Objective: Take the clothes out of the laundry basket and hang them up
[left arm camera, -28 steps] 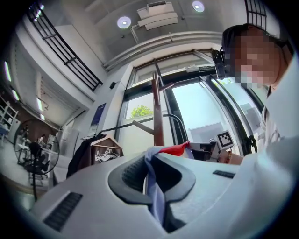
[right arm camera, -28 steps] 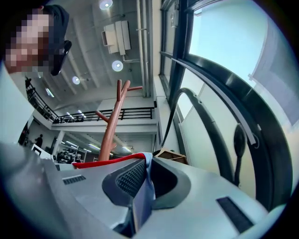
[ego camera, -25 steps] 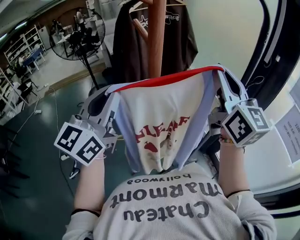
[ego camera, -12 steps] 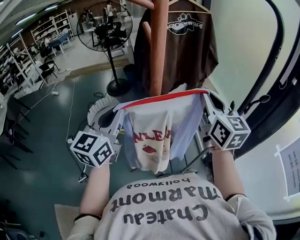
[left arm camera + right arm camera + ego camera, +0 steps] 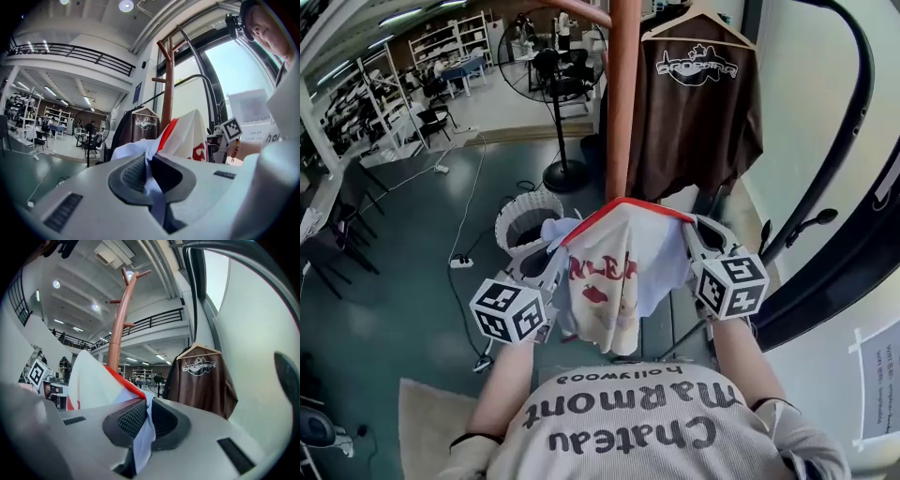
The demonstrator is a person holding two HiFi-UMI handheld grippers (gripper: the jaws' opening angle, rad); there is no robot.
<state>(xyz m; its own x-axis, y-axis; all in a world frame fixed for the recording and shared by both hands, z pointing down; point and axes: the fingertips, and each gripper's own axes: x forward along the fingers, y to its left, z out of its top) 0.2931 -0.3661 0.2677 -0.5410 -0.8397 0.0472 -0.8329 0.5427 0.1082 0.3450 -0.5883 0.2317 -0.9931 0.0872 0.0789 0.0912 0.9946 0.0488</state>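
A white T-shirt [image 5: 619, 272] with a red collar and red print hangs stretched between my two grippers, in front of the person's chest. My left gripper [image 5: 553, 251] is shut on the shirt's left shoulder, and cloth [image 5: 187, 136] runs out from between its jaws [image 5: 149, 171]. My right gripper [image 5: 696, 230] is shut on the other shoulder, where pale cloth [image 5: 93, 380] is pinched in its jaws [image 5: 145, 416]. The white laundry basket [image 5: 528, 217] stands on the floor just beyond the left gripper. Behind the shirt rises the brown coat stand pole [image 5: 623, 94].
A dark brown T-shirt [image 5: 698, 103] hangs on a hanger from the stand, to the right of the pole. A standing fan [image 5: 548, 84] is behind the basket, with cables on the floor. A curved black frame [image 5: 839, 150] and a pale wall close off the right side.
Both grippers have come down with the shirt and drawn closer together, so the shirt hangs narrower and lower. The basket and the hanging brown shirt now show fully.
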